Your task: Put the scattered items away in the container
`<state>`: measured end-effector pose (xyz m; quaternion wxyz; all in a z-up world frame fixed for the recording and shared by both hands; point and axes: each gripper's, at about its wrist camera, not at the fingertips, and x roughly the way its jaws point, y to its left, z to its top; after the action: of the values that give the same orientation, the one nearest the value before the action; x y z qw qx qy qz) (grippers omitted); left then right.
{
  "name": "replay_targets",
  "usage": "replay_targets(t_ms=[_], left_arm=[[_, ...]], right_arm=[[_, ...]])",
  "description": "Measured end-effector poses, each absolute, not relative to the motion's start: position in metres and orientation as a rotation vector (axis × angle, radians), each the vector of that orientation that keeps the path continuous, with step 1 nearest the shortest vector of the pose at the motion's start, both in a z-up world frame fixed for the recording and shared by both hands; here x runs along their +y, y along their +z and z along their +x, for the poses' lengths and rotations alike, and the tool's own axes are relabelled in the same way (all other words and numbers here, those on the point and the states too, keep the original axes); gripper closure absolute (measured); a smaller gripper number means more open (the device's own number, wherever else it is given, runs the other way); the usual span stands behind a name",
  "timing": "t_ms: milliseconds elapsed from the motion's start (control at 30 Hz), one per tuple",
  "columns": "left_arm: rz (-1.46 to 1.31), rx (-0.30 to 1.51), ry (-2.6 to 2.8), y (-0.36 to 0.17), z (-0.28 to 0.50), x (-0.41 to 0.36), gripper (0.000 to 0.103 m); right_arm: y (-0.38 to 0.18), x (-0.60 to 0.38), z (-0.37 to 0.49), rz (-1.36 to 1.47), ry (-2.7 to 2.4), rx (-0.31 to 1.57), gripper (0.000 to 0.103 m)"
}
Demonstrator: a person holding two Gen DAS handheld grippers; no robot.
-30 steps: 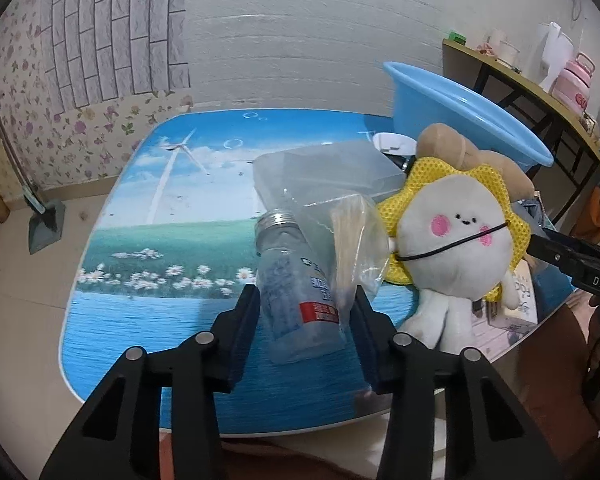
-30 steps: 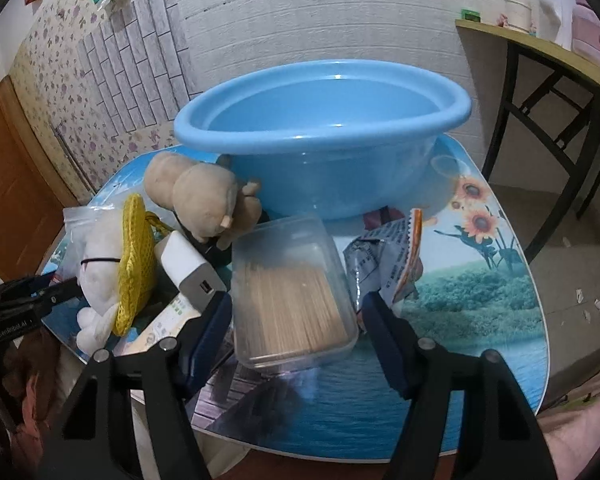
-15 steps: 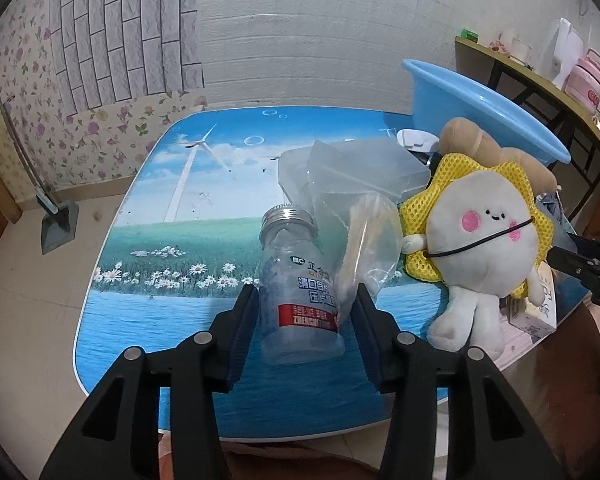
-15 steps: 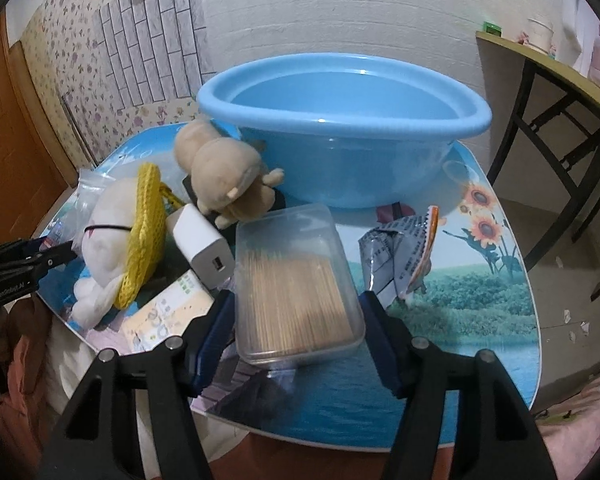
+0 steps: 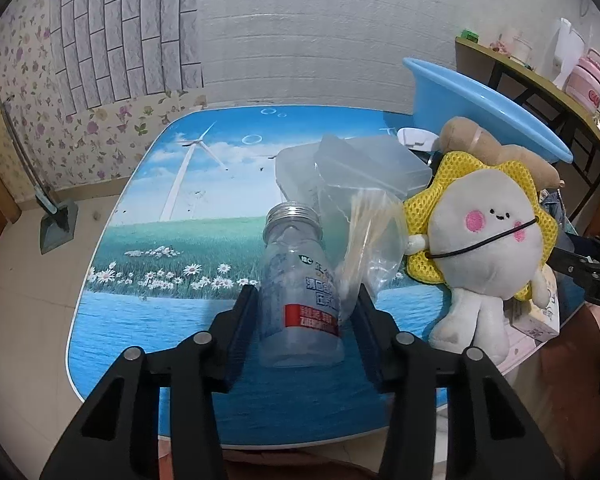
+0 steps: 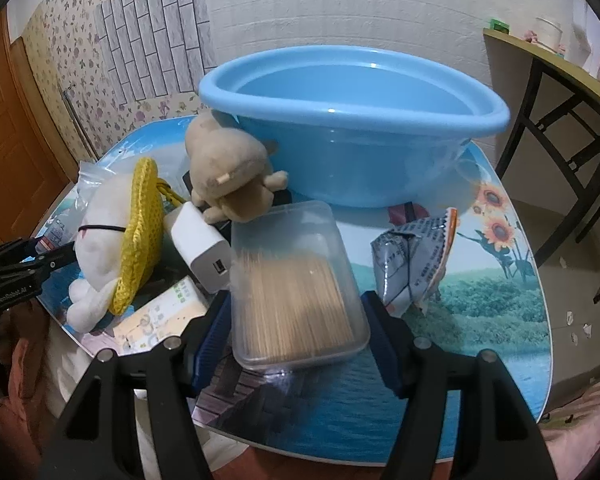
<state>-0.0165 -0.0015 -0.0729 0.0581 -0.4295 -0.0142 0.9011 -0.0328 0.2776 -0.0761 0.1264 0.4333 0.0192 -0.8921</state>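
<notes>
Even indoor light, sharp, fisheye-warped edges

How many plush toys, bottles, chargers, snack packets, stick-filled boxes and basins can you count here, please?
Plush toys: 2, the sun plush and the brown plush
bottle: 1
charger: 1
snack packet: 1
stick-filled box: 1
basin: 1
Total: 7

basin (image 6: 352,168): light blue | table (image 5: 188,240): printed meadow, windmill, sunflowers | sun toy (image 5: 488,236): white, yellow mesh rim, pink cheeks | bear (image 6: 228,168): tan | charger (image 6: 202,246): white
</notes>
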Motion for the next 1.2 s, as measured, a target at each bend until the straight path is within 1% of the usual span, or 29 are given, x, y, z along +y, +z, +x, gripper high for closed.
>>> replay_targets(t_ms=[233, 467, 800, 1000, 1200], left_arm=[[-1.264, -0.087, 2.773, -0.061, -0.013, -0.011, 0.06], [-1.219, -0.131, 2.797, -0.041, -0.009, -0.021, 0.06], [-1.104, -0.13, 2.823, -0.009, -0.006, -0.014, 0.06], [-1.095, -0.109, 2.799, -0.006, -0.01, -0.004, 0.06], [-1.154, -0.072, 2.779, -0.017, -0.014, 0.003, 0.06]], right_arm=[[-0.071, 0.277, -0.028, 1.231, -2.602, 0.048, 0.041], [-0.05, 0.279, -0.021, 1.144, -2.636, 0.045, 0.042], [-0.034, 0.286, -0.014, 1.063, -2.642, -0.002, 0.042], [-0.032, 0.288, -0.012, 1.049, -2.637, -0.023, 0.042], [-0.034, 0.289, -0.009, 1.047, -2.641, -0.032, 0.042]])
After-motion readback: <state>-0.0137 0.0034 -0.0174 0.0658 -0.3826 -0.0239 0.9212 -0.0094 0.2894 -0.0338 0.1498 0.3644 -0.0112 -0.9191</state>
